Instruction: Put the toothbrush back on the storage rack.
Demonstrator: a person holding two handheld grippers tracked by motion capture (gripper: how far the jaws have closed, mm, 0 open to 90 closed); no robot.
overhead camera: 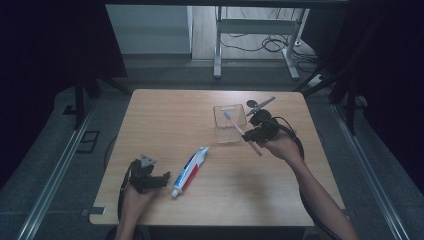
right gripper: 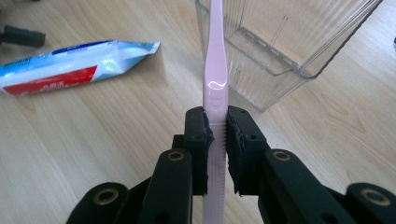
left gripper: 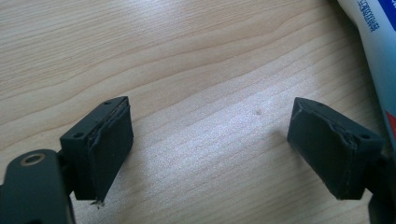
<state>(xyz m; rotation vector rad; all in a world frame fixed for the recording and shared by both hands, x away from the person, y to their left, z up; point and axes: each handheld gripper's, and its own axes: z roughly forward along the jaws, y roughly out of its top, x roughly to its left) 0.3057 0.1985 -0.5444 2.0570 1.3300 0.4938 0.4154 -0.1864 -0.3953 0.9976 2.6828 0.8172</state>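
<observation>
The black, blocky right gripper sits nearest the lens in its own view, its two ribbed pads clamped on the flat handle of a smooth, glossy pink toothbrush. The handle runs straight ahead from the jaws and its far end reaches the rim of a clear, ribbed plastic box standing just ahead and to the right. Off to the jaws' left lies a soft, crimped toothpaste tube, white with red and blue print, on the pale wood-grain table. The left gripper rests low over bare wood, its matte jaws spread wide apart with nothing between them; the tube lies just beyond its right jaw.
</observation>
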